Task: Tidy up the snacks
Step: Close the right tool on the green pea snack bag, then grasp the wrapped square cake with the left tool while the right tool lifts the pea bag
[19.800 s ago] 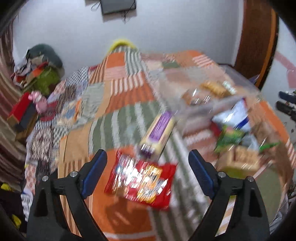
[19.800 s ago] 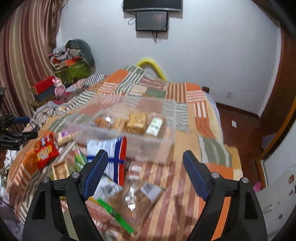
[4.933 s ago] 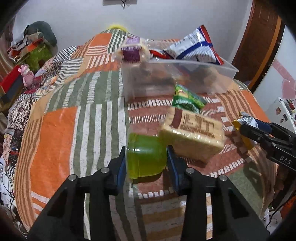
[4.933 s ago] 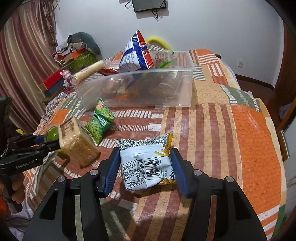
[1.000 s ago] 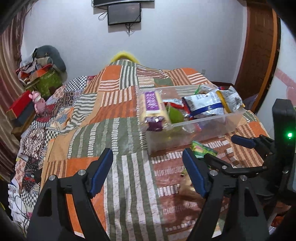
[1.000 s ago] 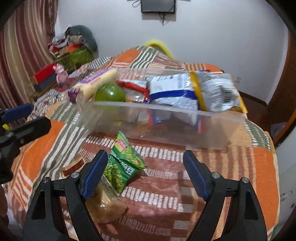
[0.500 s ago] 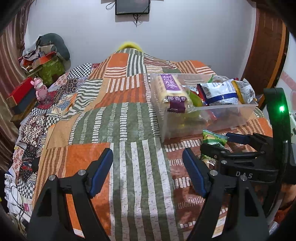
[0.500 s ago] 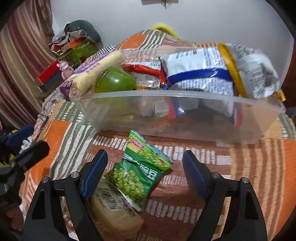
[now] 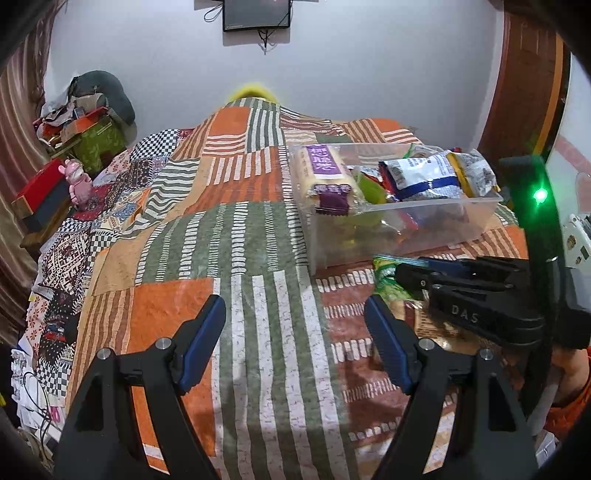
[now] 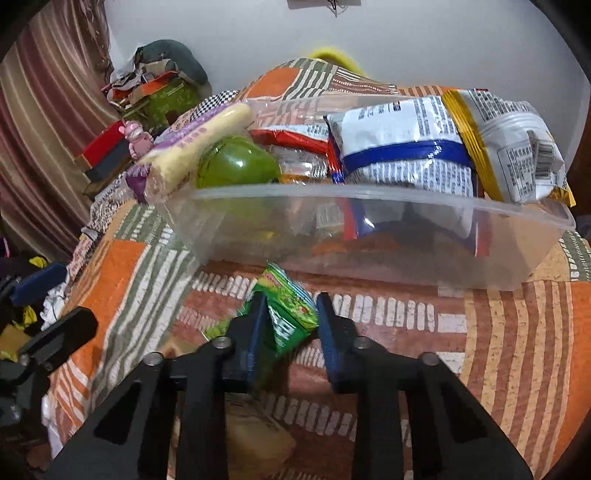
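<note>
A green pea packet [image 10: 290, 317] lies on the patchwork bedspread in front of a clear plastic bin [image 10: 369, 236]. My right gripper [image 10: 290, 306] is closing, its blue pads pinching the crumpled packet from both sides. The bin holds a purple-labelled biscuit roll [image 9: 325, 173], a green cup [image 10: 236, 166], a white-and-blue bag [image 10: 402, 147] and a white-and-yellow bag [image 10: 517, 147]. A cracker pack [image 10: 255, 435] lies beneath the right gripper. My left gripper [image 9: 293, 314] hovers open over the striped spread with nothing between its fingers, left of the right gripper [image 9: 402, 267].
The bedspread [image 9: 184, 240] drops off at its left edge toward a red box [image 9: 37, 192], a pink toy [image 9: 77, 181] and a heap of clothes [image 9: 96, 99]. A screen [image 9: 256, 14] hangs on the far wall. A wooden door [image 9: 524, 85] stands at the right.
The right gripper's jaws have come together on the green pea packet, which stood loose between wide fingers before. The bin looms closer in its view. The left gripper has hardly moved.
</note>
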{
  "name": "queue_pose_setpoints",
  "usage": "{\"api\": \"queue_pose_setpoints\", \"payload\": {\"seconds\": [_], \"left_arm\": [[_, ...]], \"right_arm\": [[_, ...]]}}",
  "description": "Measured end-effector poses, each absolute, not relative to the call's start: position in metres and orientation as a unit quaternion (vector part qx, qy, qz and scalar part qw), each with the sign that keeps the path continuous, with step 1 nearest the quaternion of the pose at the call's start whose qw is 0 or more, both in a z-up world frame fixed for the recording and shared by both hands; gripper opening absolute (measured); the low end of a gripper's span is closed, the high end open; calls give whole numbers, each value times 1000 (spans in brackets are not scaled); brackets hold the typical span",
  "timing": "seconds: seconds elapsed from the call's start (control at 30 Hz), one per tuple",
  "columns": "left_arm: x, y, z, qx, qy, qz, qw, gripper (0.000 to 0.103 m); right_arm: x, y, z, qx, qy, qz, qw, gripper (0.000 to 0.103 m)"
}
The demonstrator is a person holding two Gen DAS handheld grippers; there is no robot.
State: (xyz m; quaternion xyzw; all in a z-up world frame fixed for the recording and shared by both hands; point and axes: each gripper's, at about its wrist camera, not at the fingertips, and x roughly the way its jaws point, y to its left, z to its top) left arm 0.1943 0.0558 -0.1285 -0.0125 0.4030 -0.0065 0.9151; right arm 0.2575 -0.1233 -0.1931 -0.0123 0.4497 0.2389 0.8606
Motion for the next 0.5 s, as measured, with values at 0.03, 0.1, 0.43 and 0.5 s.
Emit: {"api": "queue_pose_setpoints", "payload": {"seconds": [0.03,0.1,0.43,0.5], "left_arm": [[194,54,-128,-13,405,-9,914,78],[193,50,-129,-15,409,-16,912,81],[187,18,-129,-5,412,-42,910,91],[186,11,-130,-3,416,-49,908,91]], "right_arm": [[256,-125,-194,-11,450,242,860,21],[254,-130,-192,-8,448,243,860,19],[245,-160,-184,-26,430,222,875,16],[243,-164,-182,-26,427,216,878,16]]}}
